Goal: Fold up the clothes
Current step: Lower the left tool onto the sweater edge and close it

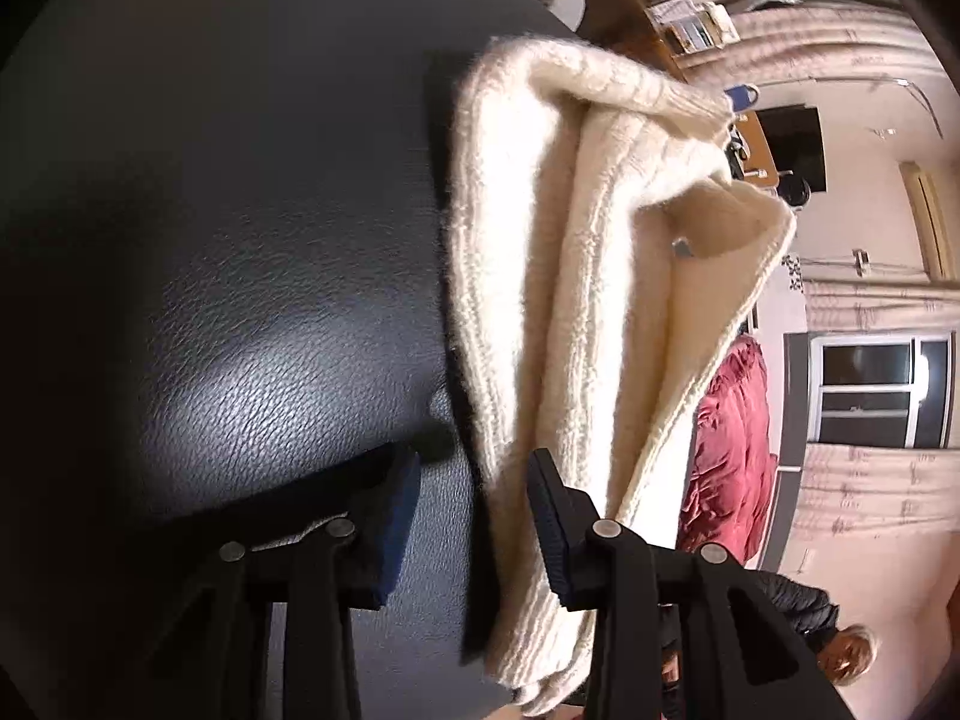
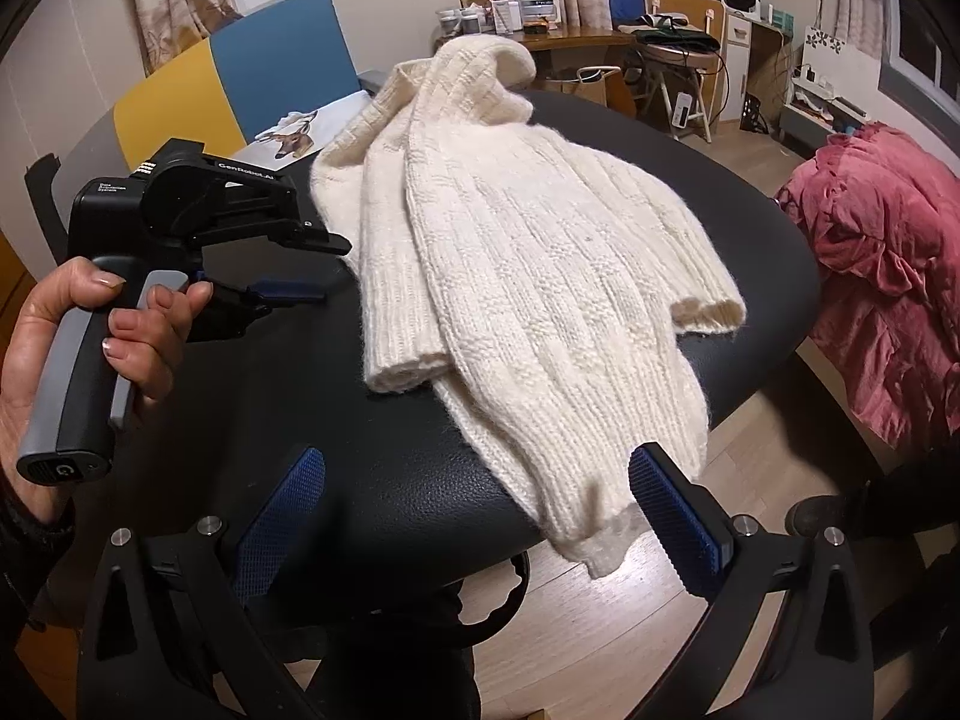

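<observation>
A cream ribbed knit sweater (image 2: 516,252) lies partly folded on a round black leather table (image 2: 390,480), its hem hanging over the near edge. In the left wrist view the sweater (image 1: 576,276) fills the middle, seen sideways. My left gripper (image 1: 474,516) is open, its jaws on either side of the sweater's edge without closing on it. It also shows in the right wrist view (image 2: 318,270), held in a hand left of the sweater. My right gripper (image 2: 474,516) is open and empty near the table's front edge, by the hanging hem.
A crumpled red garment (image 2: 888,276) lies to the right of the table. A blue and yellow chair (image 2: 240,78) stands behind it at the left. A cluttered desk (image 2: 570,30) and shelves stand at the back. Wooden floor shows below the table edge.
</observation>
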The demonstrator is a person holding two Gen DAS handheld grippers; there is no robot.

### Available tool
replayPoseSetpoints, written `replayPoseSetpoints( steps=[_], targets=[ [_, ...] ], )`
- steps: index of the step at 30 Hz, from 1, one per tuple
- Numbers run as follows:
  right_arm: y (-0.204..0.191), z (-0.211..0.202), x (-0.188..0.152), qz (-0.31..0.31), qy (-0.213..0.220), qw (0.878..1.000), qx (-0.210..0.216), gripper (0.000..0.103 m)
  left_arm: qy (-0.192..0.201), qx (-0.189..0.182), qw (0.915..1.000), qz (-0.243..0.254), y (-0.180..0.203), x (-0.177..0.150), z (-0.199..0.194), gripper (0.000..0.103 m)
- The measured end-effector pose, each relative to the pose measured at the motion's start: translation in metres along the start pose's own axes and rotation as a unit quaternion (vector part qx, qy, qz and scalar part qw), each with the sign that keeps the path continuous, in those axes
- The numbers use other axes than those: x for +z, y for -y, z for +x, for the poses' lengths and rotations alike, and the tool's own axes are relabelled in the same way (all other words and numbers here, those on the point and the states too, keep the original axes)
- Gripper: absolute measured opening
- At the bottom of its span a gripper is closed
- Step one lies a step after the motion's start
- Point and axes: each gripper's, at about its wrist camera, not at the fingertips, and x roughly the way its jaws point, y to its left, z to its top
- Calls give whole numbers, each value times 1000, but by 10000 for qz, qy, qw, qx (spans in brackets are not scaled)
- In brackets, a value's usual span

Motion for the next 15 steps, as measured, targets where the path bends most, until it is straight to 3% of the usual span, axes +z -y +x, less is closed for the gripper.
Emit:
replayPoseSetpoints(
  steps=[7, 10, 15],
  targets=[
    [1, -1, 0, 7, 22, 10000, -20, 103, -236, -541, 9962, -639, -15, 10, 9, 38],
    [1, -1, 0, 9, 32, 10000, -29, 103, -89, -545, 9960, -699, -13, 11, 12, 36],
    [6, 0, 1, 68, 29, 10000, -61, 103, 45, -453, 9956, -818, -13, 13, 19, 16]
  ],
)
